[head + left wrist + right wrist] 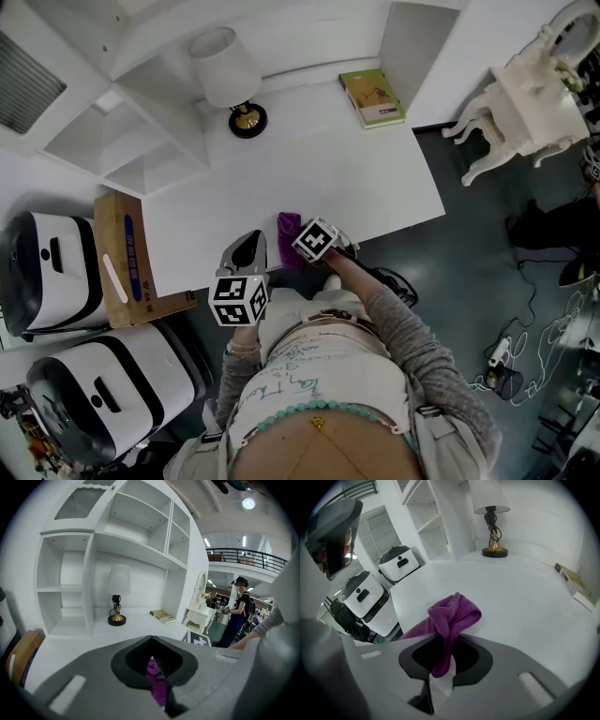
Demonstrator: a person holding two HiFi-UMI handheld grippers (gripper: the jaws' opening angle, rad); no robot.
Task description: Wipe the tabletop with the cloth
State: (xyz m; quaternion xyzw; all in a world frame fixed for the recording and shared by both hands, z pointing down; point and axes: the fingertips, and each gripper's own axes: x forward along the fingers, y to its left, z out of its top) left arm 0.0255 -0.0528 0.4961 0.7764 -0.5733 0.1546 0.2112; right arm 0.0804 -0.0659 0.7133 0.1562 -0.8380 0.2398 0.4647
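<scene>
Contact first: we should flatten the crumpled purple cloth (pixel 454 611), clamped in the right tool (pixel 445 641), onto the white tabletop (pixel 525 606) by its near edge; left tool (pixel 151 640) has its jaws together.

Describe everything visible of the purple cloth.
The cloth is a small purple piece that looks soft and knitted, like microfibre, with a stitched hem. It is bunched into a folded lump rather than spread flat. It rests on the white tabletop near the front edge. The right gripper is shut on it, and a tail hangs down between the jaws. A purple fold also sits between the closed jaws of the left gripper.
</scene>
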